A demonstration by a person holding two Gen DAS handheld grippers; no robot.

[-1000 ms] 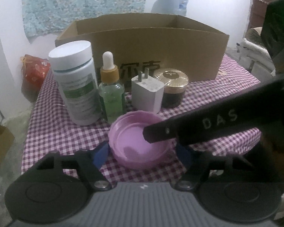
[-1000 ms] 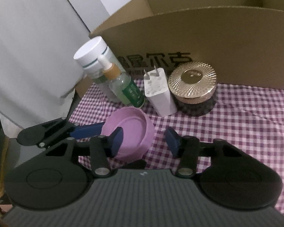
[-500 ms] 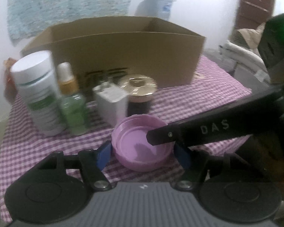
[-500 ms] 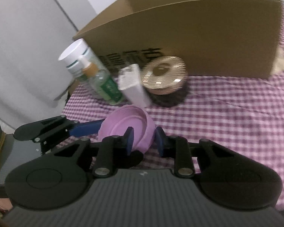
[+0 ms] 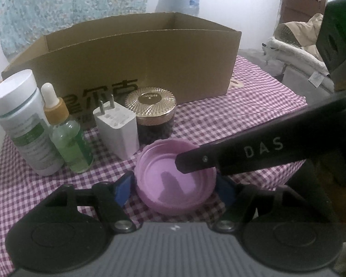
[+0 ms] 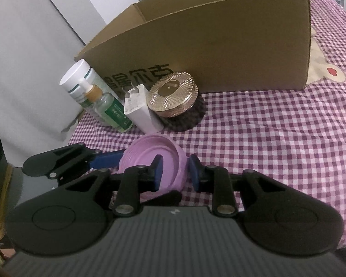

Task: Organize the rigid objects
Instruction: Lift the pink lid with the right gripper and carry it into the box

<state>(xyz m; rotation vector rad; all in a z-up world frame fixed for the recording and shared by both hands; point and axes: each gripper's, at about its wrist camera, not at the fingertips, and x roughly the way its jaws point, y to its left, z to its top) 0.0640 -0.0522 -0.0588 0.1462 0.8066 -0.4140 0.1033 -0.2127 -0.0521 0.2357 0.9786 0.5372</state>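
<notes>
Firstly, left wrist view: my left gripper [image 5: 174, 185] has its blue pads [image 5: 123, 188] set against either side of the pink lid [image 5: 173, 184], which sits open side up between them; the jaws are pinching the lid. The black finger of my right gripper [image 5: 242, 153] crosses in from the right, its tip over the lid's far rim. Taking the cardboard box [image 5: 136, 69] as landmark, four items stand in a row just before its printed front wall: a white bottle [image 5: 23, 120] at the left end, a green dropper bottle [image 5: 67, 136] touching it, a white plug adapter [image 5: 116, 129] with prongs up, and a gold-topped jar [image 5: 153, 113] nearest the box. The lid lies in front of this row, well apart from the box, above the checked tablecloth [image 5: 230, 120].

Next, right wrist view: my right gripper [image 6: 174, 173] straddles the lid's [image 6: 150, 159] near wall, one blue pad [image 6: 156, 173] inside the rim and the other outside; the jaws are narrowly spread, and whether they grip the wall I cannot tell. The left gripper's blue finger [image 6: 106, 159] meets the lid from the left. Beyond, the same row stands against the box [image 6: 219, 46]: bottle [image 6: 80, 83], dropper [image 6: 110, 108], adapter [image 6: 138, 108], jar [image 6: 175, 97].
</notes>
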